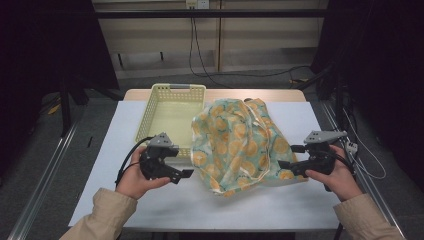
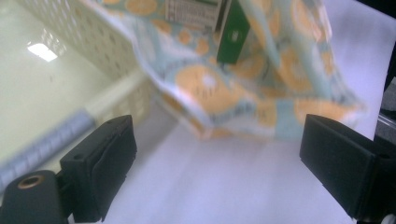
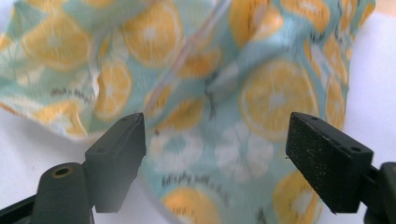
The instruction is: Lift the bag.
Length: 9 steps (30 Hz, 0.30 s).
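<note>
A crumpled cloth (image 1: pixel 240 142) printed with orange slices on pale teal lies on the white table, its left edge draped over the right side of a pale yellow basket (image 1: pixel 150 107). My left gripper (image 1: pixel 181 165) stands open just left of the cloth, by the basket's near corner. In the left gripper view nothing sits between its jaws (image 2: pixel 219 158); the cloth (image 2: pixel 233 88) with a green tag (image 2: pixel 233 32) hangs ahead, beside the basket (image 2: pixel 112 91). My right gripper (image 1: pixel 291 156) is open at the cloth's right edge. The cloth (image 3: pixel 210 93) lies under its jaws (image 3: pixel 219 149), unpinched.
The white sheet (image 1: pixel 200 200) covers most of the table, with bare room in front of the cloth. The basket's inside holds nothing. Metal rails (image 1: pixel 45 170) run along both sides of the table, and cables (image 1: pixel 240 75) lie on the floor behind it.
</note>
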### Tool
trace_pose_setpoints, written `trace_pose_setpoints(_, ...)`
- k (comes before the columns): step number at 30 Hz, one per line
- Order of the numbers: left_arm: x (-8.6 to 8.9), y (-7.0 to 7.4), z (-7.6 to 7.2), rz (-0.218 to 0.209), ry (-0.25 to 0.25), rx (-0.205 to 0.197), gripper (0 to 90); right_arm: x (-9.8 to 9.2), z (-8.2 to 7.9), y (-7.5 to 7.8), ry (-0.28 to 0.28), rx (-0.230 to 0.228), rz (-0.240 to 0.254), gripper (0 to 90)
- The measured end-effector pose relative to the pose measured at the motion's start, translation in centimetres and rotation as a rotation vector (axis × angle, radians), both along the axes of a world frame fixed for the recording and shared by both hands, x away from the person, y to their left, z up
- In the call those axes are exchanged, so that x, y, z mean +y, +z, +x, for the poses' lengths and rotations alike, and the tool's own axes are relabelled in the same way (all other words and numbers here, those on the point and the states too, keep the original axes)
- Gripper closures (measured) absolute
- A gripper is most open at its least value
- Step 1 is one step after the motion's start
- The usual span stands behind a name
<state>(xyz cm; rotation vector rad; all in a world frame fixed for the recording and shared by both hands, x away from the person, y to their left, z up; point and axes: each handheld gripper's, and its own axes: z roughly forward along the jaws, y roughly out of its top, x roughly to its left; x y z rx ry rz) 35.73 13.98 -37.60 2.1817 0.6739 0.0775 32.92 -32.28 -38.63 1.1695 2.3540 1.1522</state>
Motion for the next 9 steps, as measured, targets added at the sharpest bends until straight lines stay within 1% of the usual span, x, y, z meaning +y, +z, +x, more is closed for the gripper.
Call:
trace_pose_setpoints(1, 0.4, -0.6, -0.2, -0.008, 0.009, -0.005, 11.2, -0.2, -0.3, -0.4, -0.001, 0.007, 0.003, 20.6)
trace_pose_setpoints(2, 0.8, -1.1, -0.4, 0.001, 0.017, 0.008, 10.8, -0.4, -0.6, -0.7, -0.001, 0.015, 0.006, 20.5)
trace_pose_setpoints(3, 1.2, -1.8, -0.6, -0.004, 0.028, 0.017, 10.8, -0.6, -0.8, -1.1, -0.004, 0.02, 0.001, 20.3)
trace_pose_setpoints(4, 1.5, -2.4, -0.8, 0.006, 0.039, 0.014, 10.9, -0.7, -1.1, -1.4, -0.007, 0.022, -0.009, 20.1)
trace_pose_setpoints(5, 1.7, -2.9, -1.0, 0.02, 0.041, 0.02, 10.9, -0.9, -1.3, -1.7, -0.013, 0.019, -0.011, 20.0)
trace_pose_setpoints(6, 1.9, -3.5, -1.1, 0.016, 0.04, 0.025, 10.9, -1.0, -1.5, -2.0, -0.022, 0.023, -0.01, 19.3)
trace_pose_setpoints(7, 2.1, -3.9, -1.3, 0.02, 0.041, 0.024, 10.9, -1.0, -1.7, -2.2, -0.028, 0.021, -0.009, 18.7)
trace_pose_setpoints(9, 2.3, -4.6, -1.4, 0.038, 0.045, 0.015, 10.9, -1.0, -2.1, -2.7, -0.038, 0.014, -0.003, 17.9)
